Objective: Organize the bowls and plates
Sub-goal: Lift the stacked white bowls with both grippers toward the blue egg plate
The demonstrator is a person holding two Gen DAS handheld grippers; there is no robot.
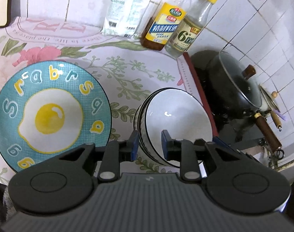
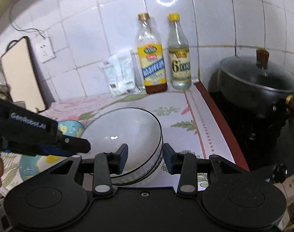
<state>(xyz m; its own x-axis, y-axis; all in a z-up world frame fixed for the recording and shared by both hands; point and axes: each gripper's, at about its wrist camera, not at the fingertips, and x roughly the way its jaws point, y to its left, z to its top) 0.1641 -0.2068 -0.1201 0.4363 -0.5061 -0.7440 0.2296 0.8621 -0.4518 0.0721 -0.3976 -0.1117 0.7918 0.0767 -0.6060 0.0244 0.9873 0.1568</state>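
A stack of white bowls with dark rims (image 1: 176, 119) stands on the floral cloth, right of a blue plate with a fried-egg picture (image 1: 50, 112). My left gripper (image 1: 149, 145) is open, its fingers straddling the near-left rim of the top bowl. In the right wrist view the bowl stack (image 2: 123, 135) is in the centre. My right gripper (image 2: 145, 158) is open, its fingers straddling the bowl's near-right rim. The left gripper (image 2: 73, 147) shows at the bowl's left side, partly hiding the blue plate (image 2: 69, 129).
Two bottles (image 1: 164, 23) (image 1: 189, 29) and a white packet (image 1: 121, 15) stand against the tiled wall. A black lidded pot (image 1: 236, 85) sits on the stove to the right, past the counter's red edge. A cutting board (image 2: 21, 73) leans at the left.
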